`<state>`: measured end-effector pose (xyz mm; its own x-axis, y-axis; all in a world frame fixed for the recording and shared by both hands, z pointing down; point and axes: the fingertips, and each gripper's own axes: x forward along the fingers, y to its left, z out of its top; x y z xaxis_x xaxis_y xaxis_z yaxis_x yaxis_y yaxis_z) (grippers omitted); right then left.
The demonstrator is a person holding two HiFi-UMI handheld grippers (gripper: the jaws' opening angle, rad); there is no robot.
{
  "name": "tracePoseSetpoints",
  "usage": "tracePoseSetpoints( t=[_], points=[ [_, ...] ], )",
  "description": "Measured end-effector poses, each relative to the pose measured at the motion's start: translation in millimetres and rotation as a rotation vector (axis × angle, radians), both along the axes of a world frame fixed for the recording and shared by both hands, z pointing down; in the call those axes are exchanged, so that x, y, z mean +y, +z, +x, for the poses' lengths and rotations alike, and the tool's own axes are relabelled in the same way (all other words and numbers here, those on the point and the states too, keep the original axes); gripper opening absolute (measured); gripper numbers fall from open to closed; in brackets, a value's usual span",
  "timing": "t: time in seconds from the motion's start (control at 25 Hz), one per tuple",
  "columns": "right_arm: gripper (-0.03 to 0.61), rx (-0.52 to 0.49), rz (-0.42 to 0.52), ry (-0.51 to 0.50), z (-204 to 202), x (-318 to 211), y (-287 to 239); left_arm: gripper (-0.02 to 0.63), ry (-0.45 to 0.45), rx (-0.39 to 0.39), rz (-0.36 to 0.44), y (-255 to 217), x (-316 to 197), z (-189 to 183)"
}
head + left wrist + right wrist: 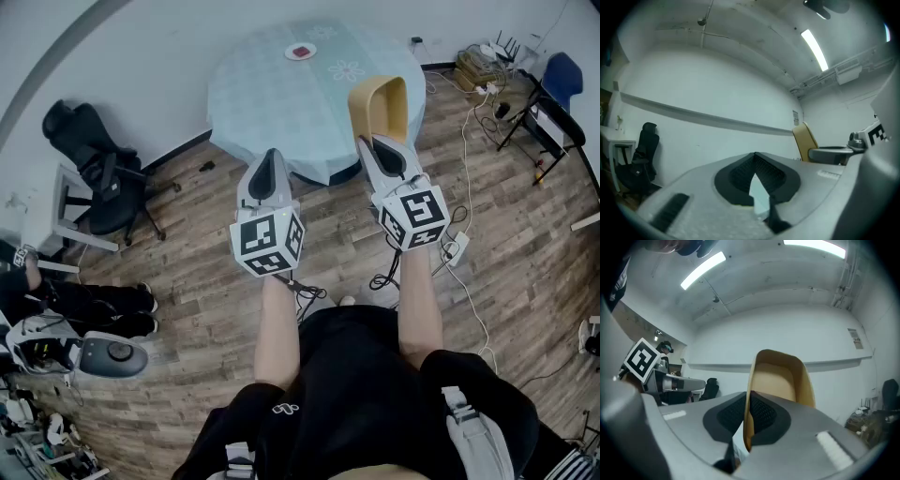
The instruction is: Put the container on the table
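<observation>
Hanging clear of the bench, the tan rounded plastic container [384, 108] is pinched by one wall in the right gripper [375, 142], with the round pale-blue-clothed bench [272, 94] at 12 o'clock. Left gripper [271, 157]: closed, empty. Risk: the single-wall pinch may let the container pivot or slip.

Your head camera looks steeply down past the left gripper [272, 155] and right gripper [371, 141] to the round surface [262, 84] ahead, each gripper camera sits close behind its own jaws facing level at the white wall [717, 84], and all three catch the tan container [384, 111].
</observation>
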<state>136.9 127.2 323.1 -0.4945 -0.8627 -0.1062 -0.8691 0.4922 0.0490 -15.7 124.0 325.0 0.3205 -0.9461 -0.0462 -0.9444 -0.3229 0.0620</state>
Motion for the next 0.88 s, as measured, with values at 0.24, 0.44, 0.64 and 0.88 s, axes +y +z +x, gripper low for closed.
tracePoseSetpoints(
  t=[0.24,0.44,0.64,0.88],
  points=[
    [0.021,0.011,-0.004,-0.018,-3.4,-0.6,2.9,0.005,-0.002,0.007,-0.007,5.0,3.2,2.4],
    [0.02,0.002,0.004,-0.047,-10.2,-0.5,1.4,0.005,-0.021,0.009,-0.007,4.9,4.3,-5.1],
    [0.021,-0.06,0.011,-0.027,-4.6,-12.4,-3.6,0.005,-0.022,0.0,-0.003,2.2,-4.6,-7.8],
    [0.021,-0.085,0.029,-0.002,6.9,-29.3,-11.0,0.005,-0.021,0.001,0.009,-0.3,-18.4,-7.7]
  ],
)
